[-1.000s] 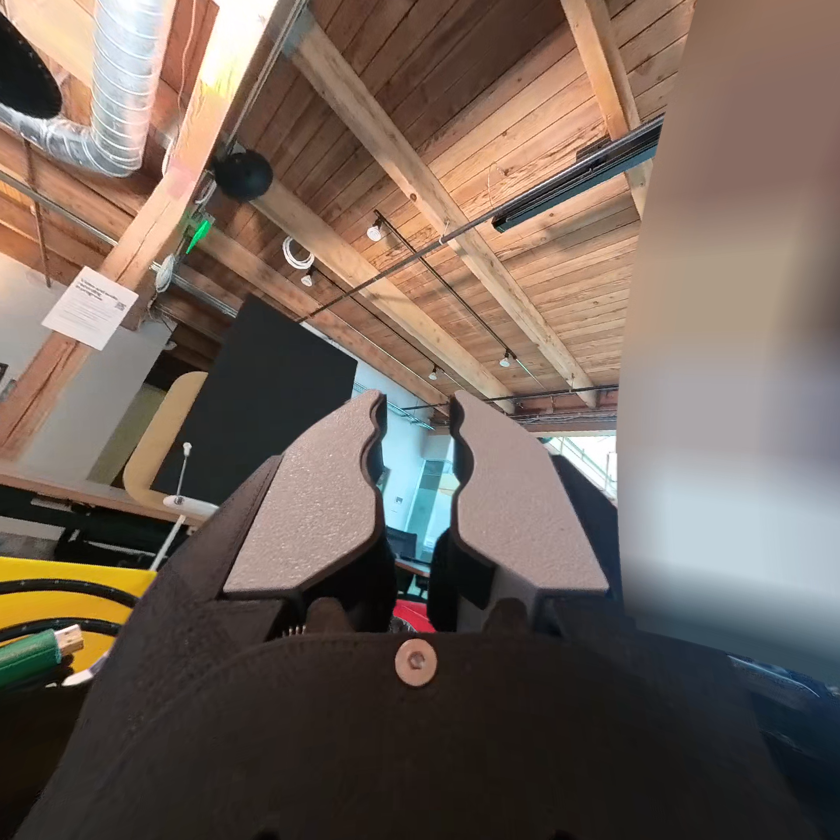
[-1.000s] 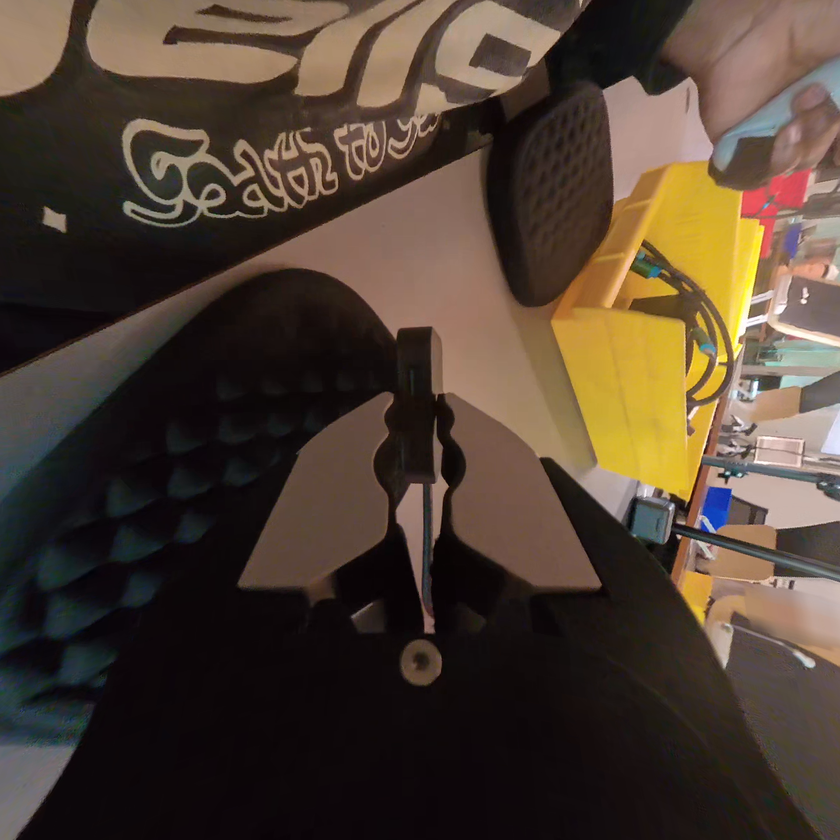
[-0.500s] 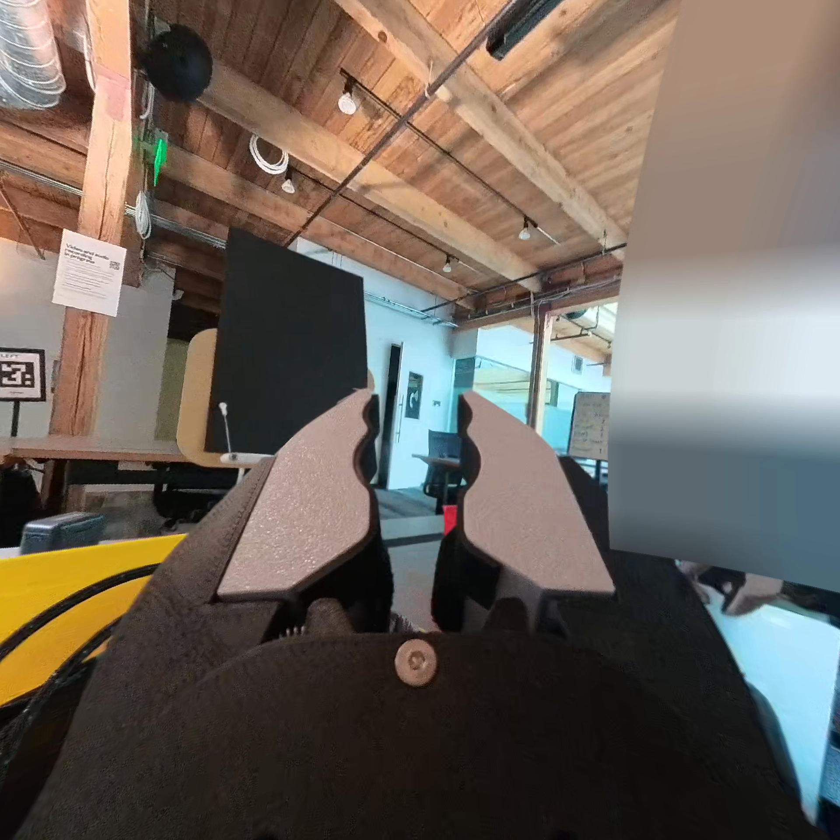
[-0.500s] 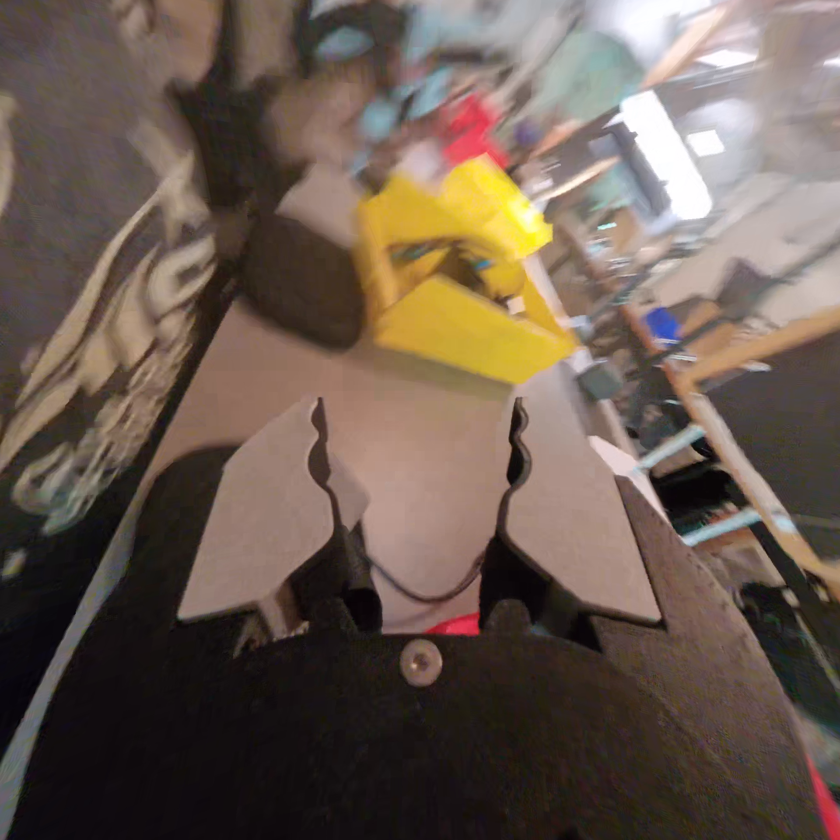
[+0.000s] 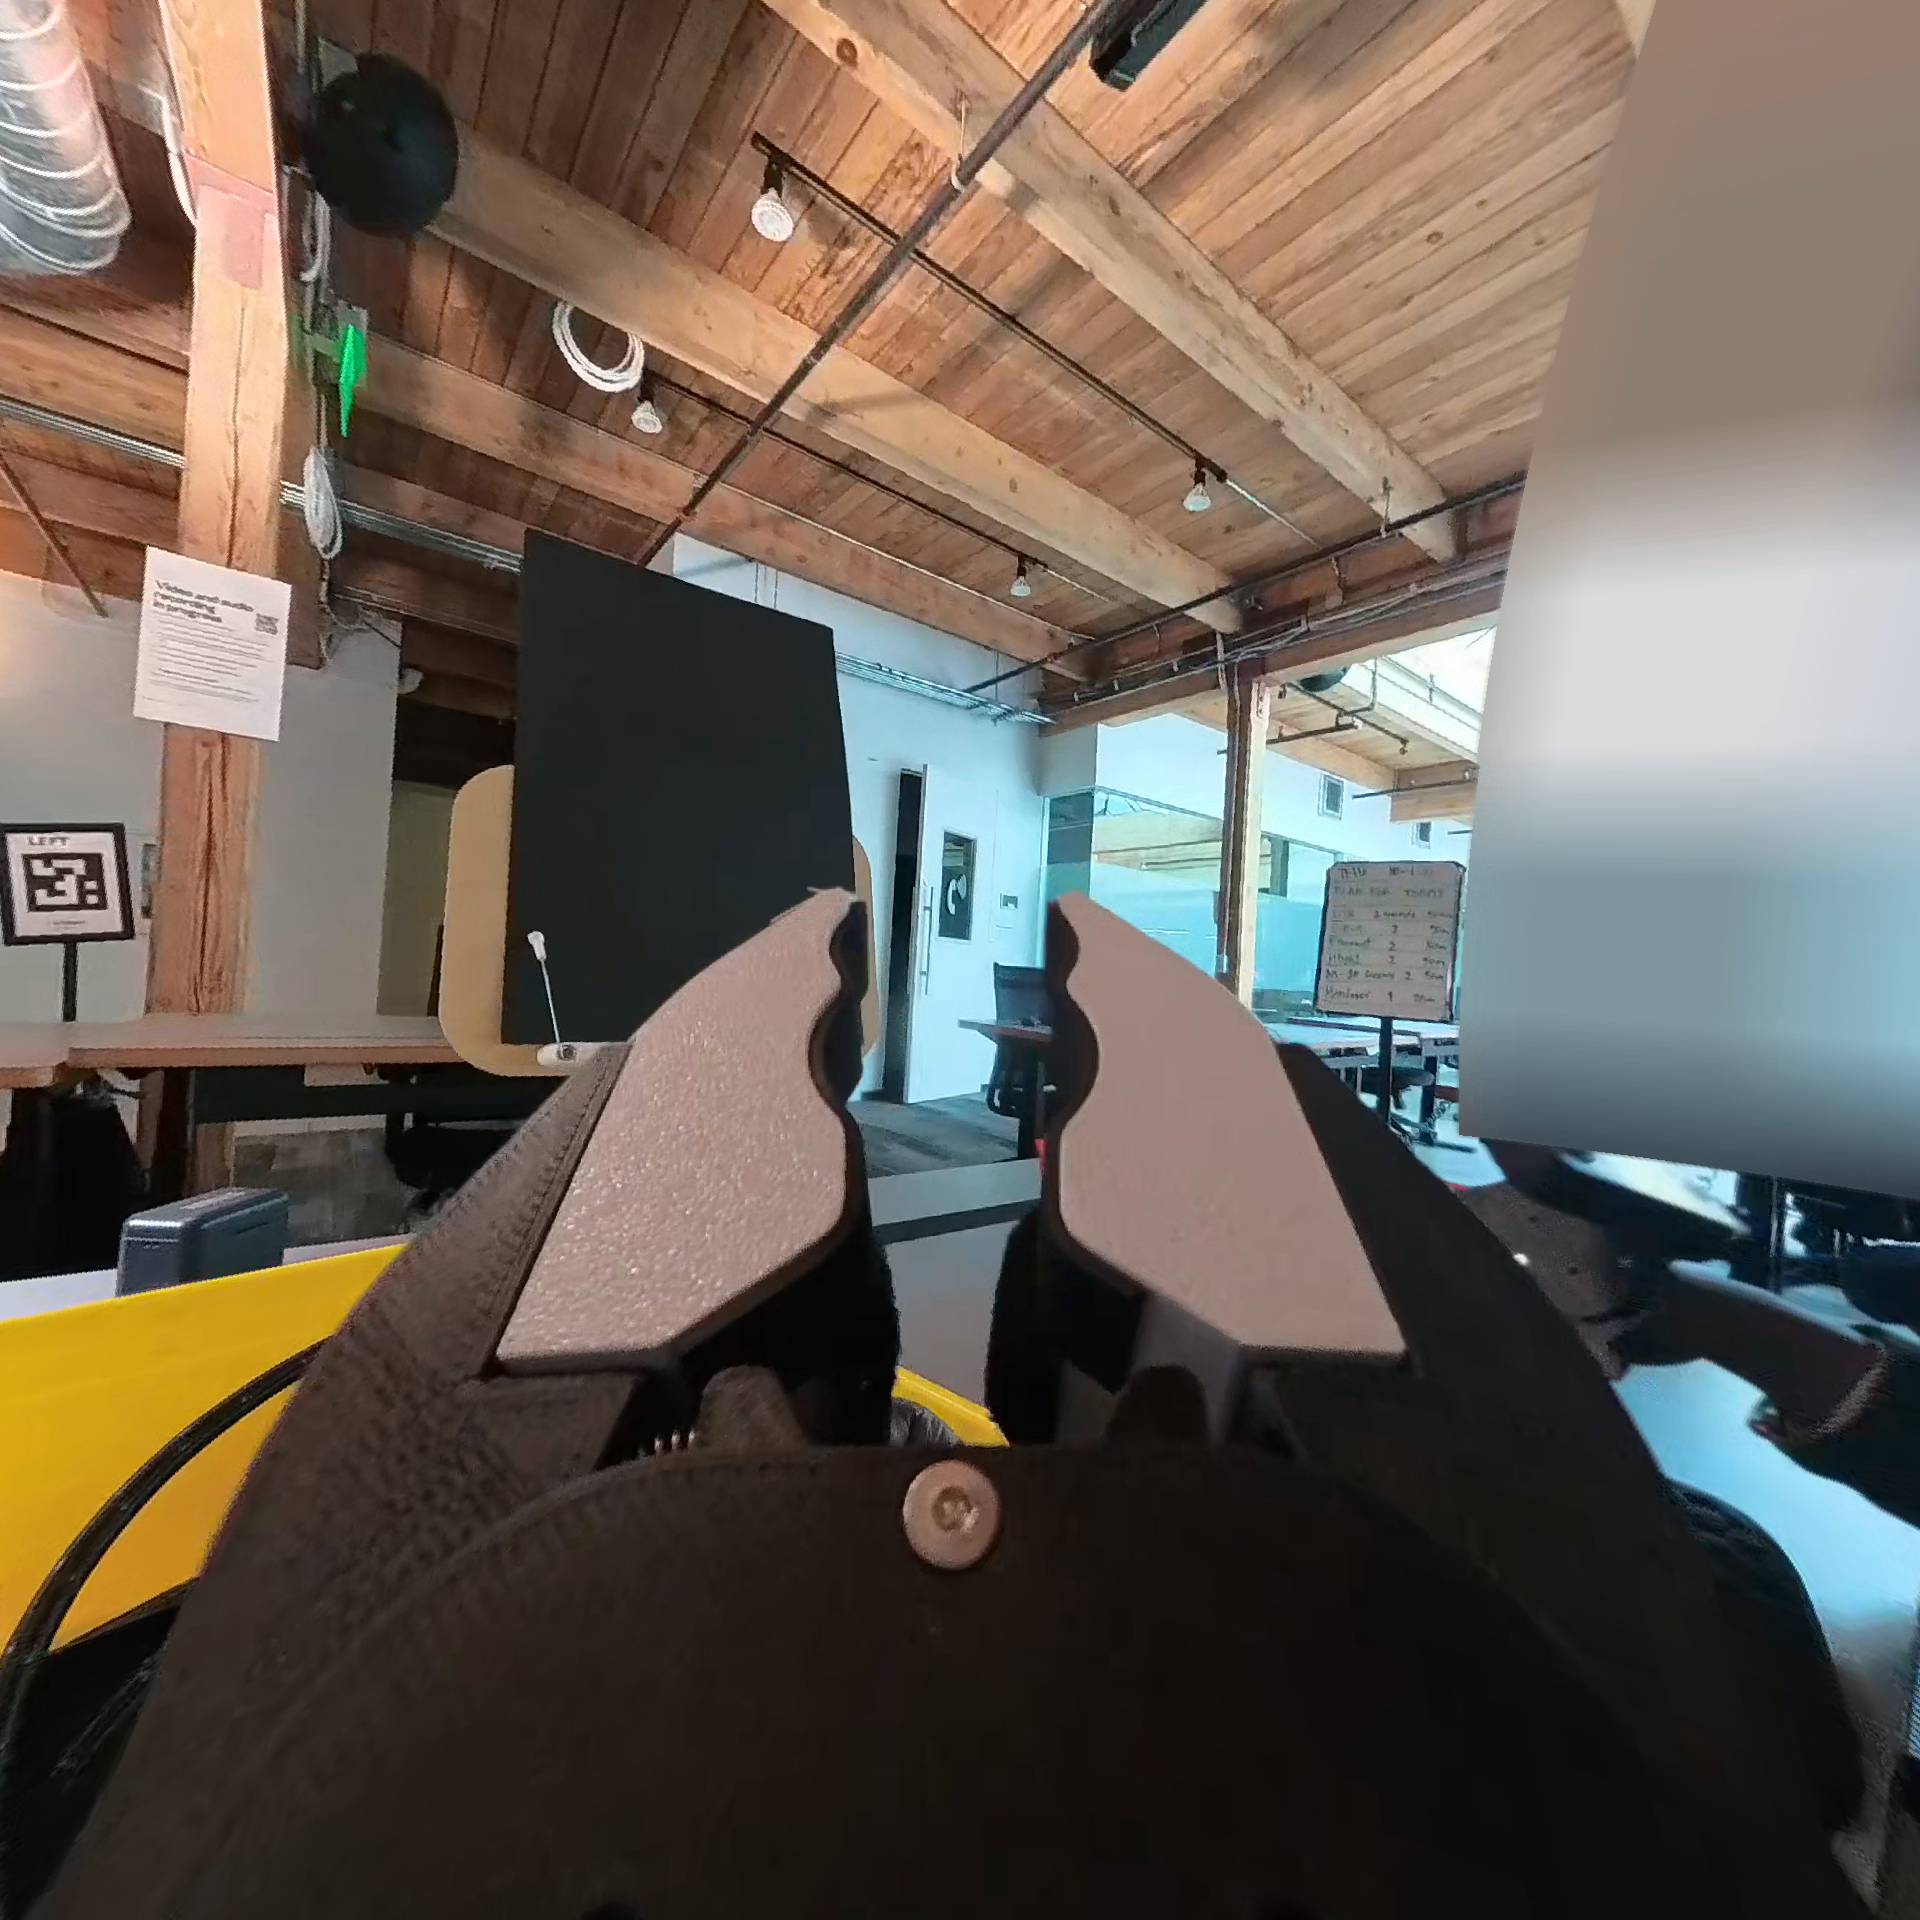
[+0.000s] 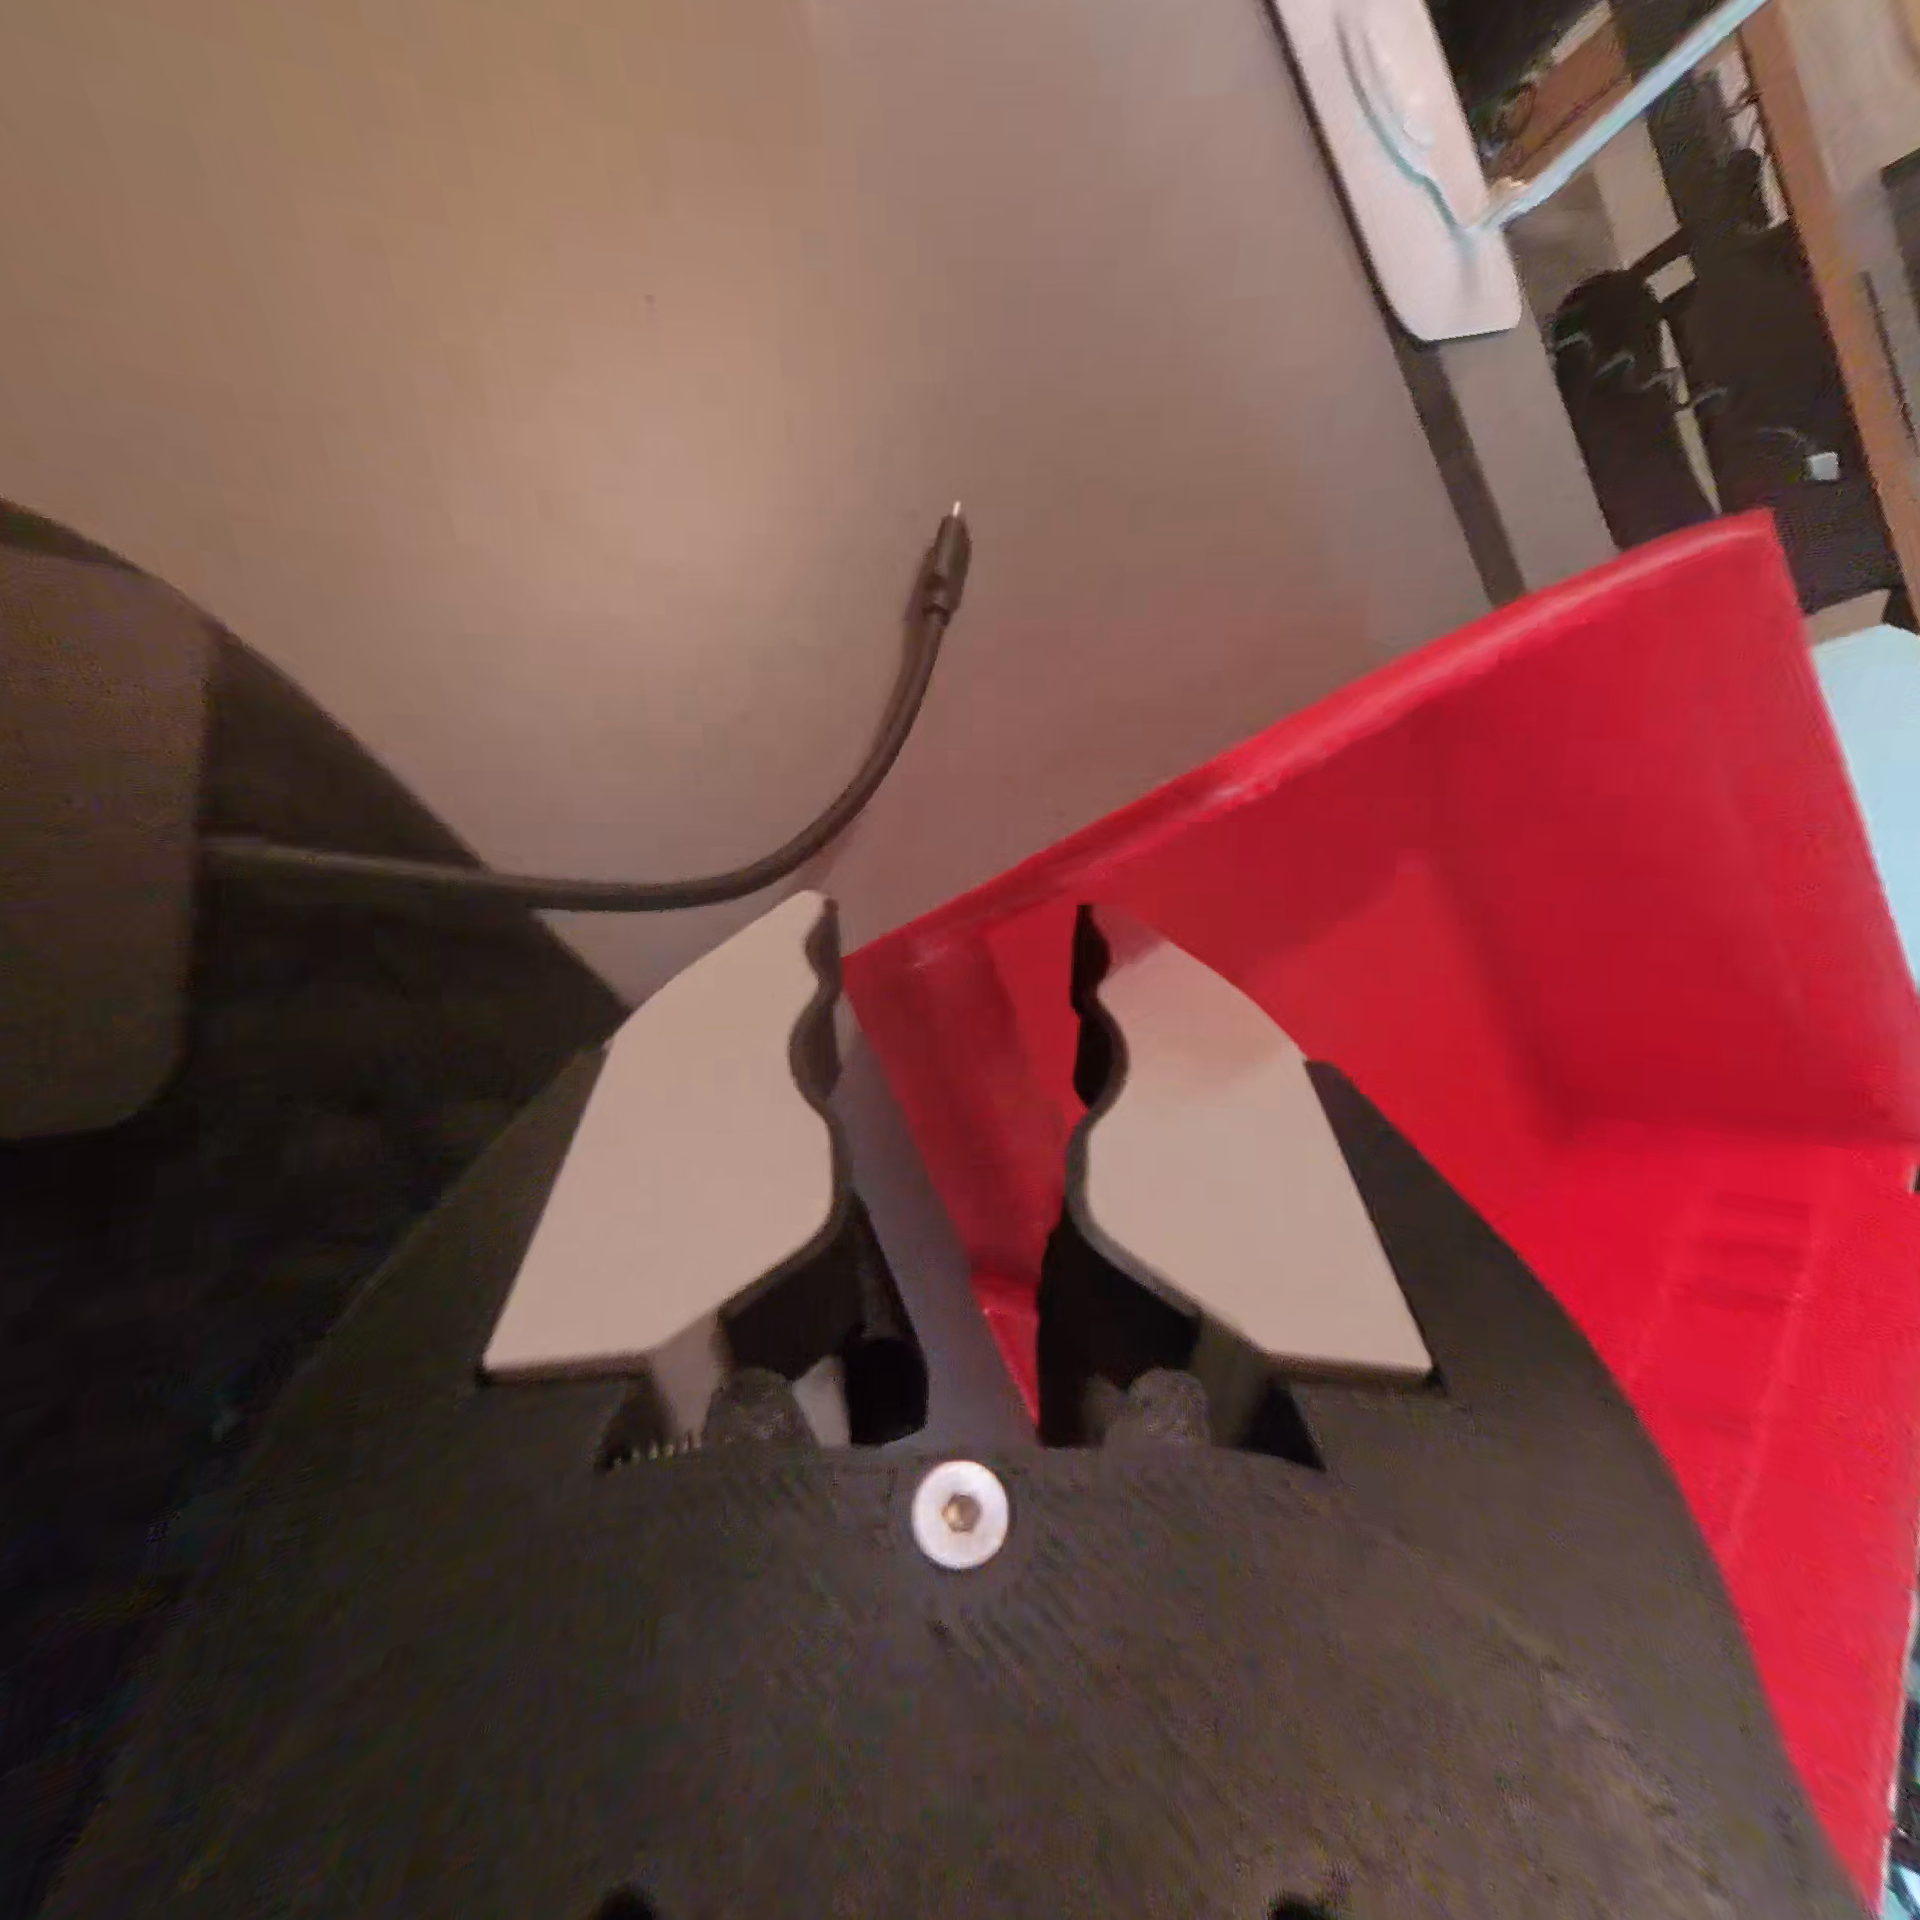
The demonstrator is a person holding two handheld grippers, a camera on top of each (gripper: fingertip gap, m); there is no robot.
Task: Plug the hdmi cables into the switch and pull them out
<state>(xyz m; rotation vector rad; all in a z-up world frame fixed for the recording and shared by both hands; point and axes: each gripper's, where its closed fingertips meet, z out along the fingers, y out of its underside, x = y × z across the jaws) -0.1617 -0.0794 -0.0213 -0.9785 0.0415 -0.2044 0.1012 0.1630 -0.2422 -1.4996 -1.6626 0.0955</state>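
In the right wrist view my right gripper (image 6: 953,914) is open and empty, low over the table (image 6: 520,312). A dark flat box (image 6: 83,831), probably the switch, lies at the left on a black foam pad (image 6: 312,1039). A thin black cable (image 6: 831,821) runs from it and ends in a small plug (image 6: 945,545) on the table, beyond my left fingertip. In the left wrist view my left gripper (image 5: 953,914) is open and empty, pointing level across the room. A black cable (image 5: 78,1558) lies in a yellow bin (image 5: 156,1382) at the lower left.
A red bin (image 6: 1507,935) stands close on the right of my right gripper, its wall between the fingers. A pale flat plate (image 6: 1403,177) lies at the table's far right edge. A person's sleeve (image 5: 1766,1361) shows at the right of the left wrist view.
My right gripper opened, let go of the dark box it held edge-on, and swung round to face the red bin. My left gripper tilted down from the ceiling to level.
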